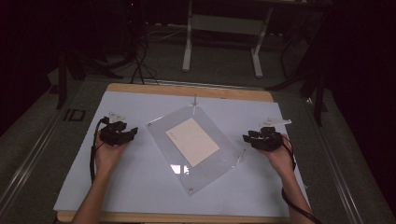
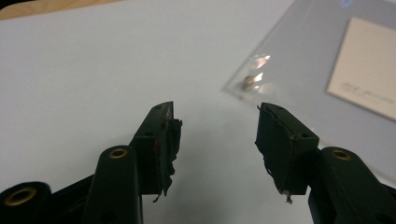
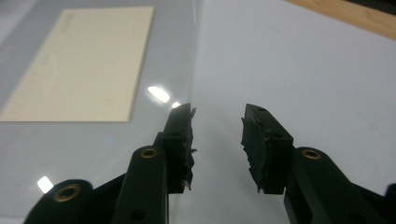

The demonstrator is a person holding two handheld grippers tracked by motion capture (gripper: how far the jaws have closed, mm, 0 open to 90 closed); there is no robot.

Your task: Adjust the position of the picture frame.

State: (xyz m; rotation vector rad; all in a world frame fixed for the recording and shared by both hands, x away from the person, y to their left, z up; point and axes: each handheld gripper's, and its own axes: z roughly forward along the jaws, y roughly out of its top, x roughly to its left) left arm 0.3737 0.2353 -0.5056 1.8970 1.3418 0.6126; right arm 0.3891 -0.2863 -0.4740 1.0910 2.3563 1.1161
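Frame (image 1: 196, 144) of clear acrylic, card (image 1: 192, 141) inside, lies flat mid-table, turned diagonally, long axis far-left to near-right. Left gripper (image 1: 132, 133) and right gripper (image 1: 246, 137) flank it, both about equally near, jaws apart, nothing held.

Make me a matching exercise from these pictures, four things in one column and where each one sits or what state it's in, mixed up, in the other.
1. left gripper
2. right gripper
3. cream card
4. clear sheet

A. inside the clear sheet
B. lying askew mid-table
C. open, beside the sheet's left edge
D. open, beside the sheet's right edge

Pairs: 1-C, 2-D, 3-A, 4-B
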